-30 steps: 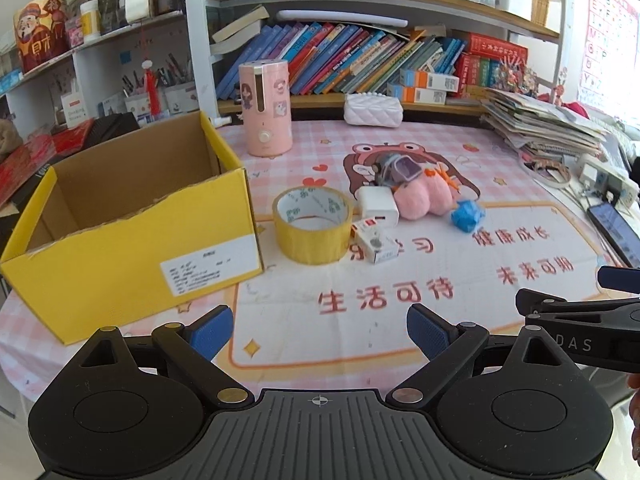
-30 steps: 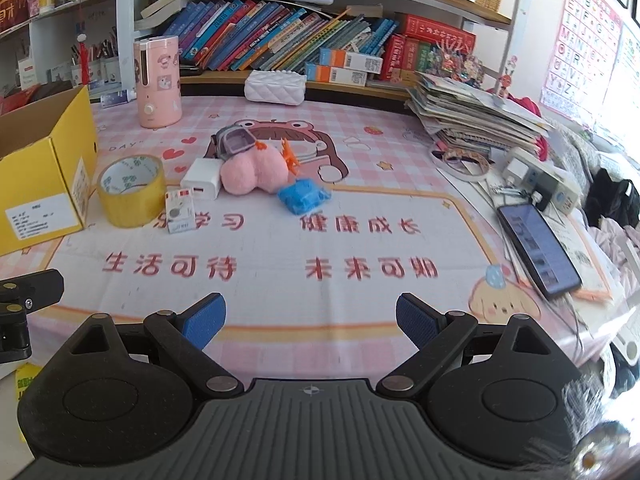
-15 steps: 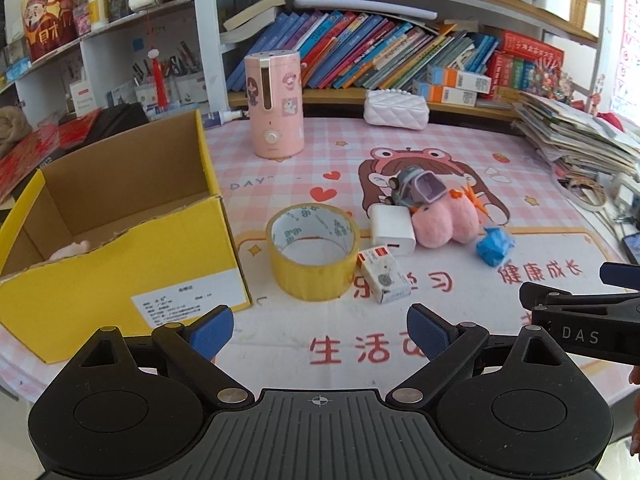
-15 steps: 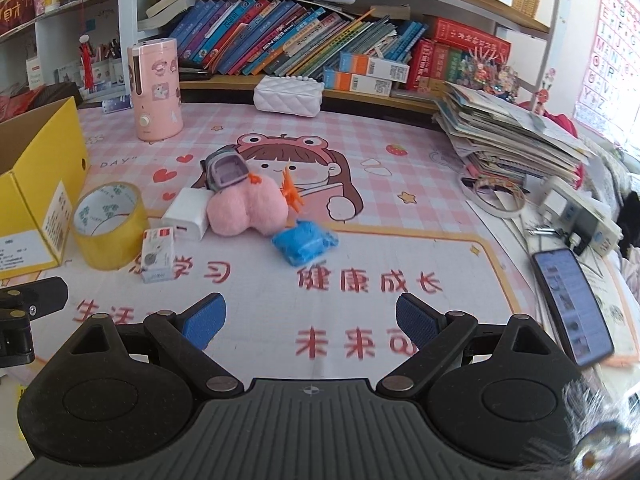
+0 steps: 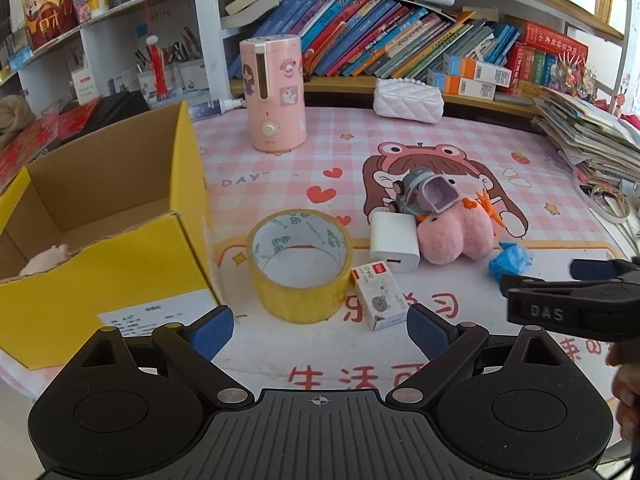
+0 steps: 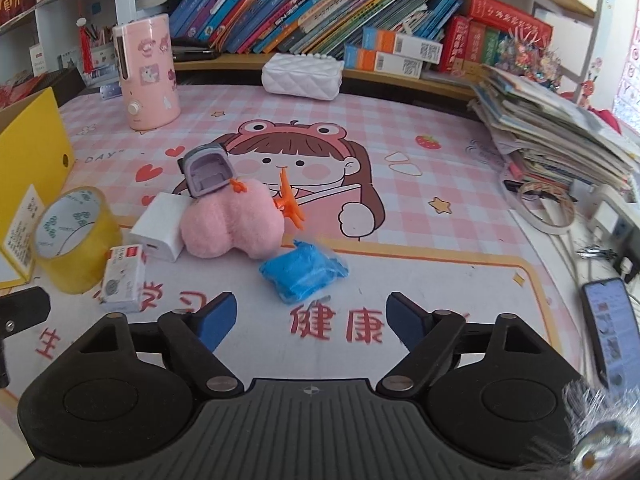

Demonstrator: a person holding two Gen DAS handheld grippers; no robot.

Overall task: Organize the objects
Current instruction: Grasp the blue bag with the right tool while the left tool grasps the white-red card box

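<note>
A yellow tape roll (image 5: 301, 265) stands just ahead of my left gripper (image 5: 320, 326), which is open and empty. Beside the roll lie a small white box (image 5: 378, 300), a white charger (image 5: 394, 242), a pink plush (image 5: 456, 236), a grey toy (image 5: 424, 196) and a blue crumpled wrapper (image 6: 305, 271). My right gripper (image 6: 310, 318) hovers just short of the wrapper; its jaws are closing with nothing between them. The open yellow carton (image 5: 100, 280) stands at the left with a pale plush inside.
A pink humidifier (image 5: 274, 94) and a white quilted pouch (image 5: 408, 100) stand at the back before the bookshelf. A paper stack (image 6: 560, 132), tape rings and a phone (image 6: 612, 328) line the right edge.
Both grippers have advanced over the mat toward the cluster of objects, which now looks larger and nearer. The right gripper's fingers have drawn closer together.
</note>
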